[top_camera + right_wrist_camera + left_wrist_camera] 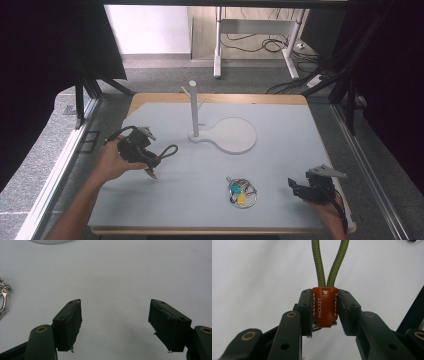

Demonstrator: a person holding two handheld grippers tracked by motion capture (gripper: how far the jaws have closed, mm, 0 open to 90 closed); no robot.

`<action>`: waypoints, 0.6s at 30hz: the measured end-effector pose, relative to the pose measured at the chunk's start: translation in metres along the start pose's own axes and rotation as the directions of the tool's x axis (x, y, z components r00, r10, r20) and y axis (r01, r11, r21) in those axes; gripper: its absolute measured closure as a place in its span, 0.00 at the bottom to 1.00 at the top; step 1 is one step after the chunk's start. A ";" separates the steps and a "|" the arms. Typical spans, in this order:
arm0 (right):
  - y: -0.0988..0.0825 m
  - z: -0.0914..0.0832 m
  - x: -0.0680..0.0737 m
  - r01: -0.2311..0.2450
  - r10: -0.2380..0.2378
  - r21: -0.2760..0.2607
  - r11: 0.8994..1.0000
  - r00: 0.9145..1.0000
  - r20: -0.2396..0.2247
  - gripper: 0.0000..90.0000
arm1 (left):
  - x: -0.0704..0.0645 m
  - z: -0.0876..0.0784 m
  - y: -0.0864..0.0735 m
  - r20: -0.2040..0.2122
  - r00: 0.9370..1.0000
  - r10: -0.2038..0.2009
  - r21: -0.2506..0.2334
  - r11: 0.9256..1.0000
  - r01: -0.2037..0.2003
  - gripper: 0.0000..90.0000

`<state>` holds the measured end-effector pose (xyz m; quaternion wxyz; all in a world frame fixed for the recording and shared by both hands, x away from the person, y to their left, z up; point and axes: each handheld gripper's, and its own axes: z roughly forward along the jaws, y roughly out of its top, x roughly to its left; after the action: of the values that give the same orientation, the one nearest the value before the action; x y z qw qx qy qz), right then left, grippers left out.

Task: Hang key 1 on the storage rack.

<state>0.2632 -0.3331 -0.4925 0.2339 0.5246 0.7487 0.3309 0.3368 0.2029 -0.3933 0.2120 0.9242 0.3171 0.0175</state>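
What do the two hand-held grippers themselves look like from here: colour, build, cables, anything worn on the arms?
Both are black. The left hand-held gripper trails a looping black cable and has a grey plate on top; its jaws have brass-coloured pivot rivets and flat dark pads. The right hand-held gripper carries a grey three-cornered plate and has the same blocky pads, with a black strap or cable at the wrist. The forearms are bare, with no sleeves.

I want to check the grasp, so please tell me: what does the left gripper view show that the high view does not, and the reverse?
Left gripper view: the brown leather tab with stitching and lettering, clamped between the pads of the left gripper.

High view: the white peg stand, the key bunch, and the open right gripper.

Both: the green cord loop and the grey table.
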 end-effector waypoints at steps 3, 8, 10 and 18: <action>0.000 0.000 0.000 0.001 -0.001 0.002 1.000 1.000 -0.001 0.30 | -0.001 -0.010 0.004 -0.012 1.000 0.006 -0.017 1.000 -0.007 0.74; 0.000 0.001 0.000 0.003 -0.003 0.004 1.000 1.000 -0.003 0.30 | -0.002 -0.021 0.009 -0.015 1.000 0.009 -0.036 0.999 -0.009 0.74; 0.000 0.001 0.001 0.002 -0.002 0.008 1.000 1.000 -0.005 0.30 | -0.002 -0.022 0.010 -0.013 1.000 0.007 -0.038 0.999 -0.008 0.74; 0.000 0.002 0.002 0.005 -0.005 0.009 1.000 1.000 -0.005 0.30 | 0.000 -0.031 0.021 -0.027 1.000 0.007 -0.051 0.999 -0.008 0.74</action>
<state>0.2634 -0.3313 -0.4939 0.2306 0.5230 0.7521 0.3280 0.3436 0.2000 -0.3570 0.2312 0.9194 0.3159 0.0388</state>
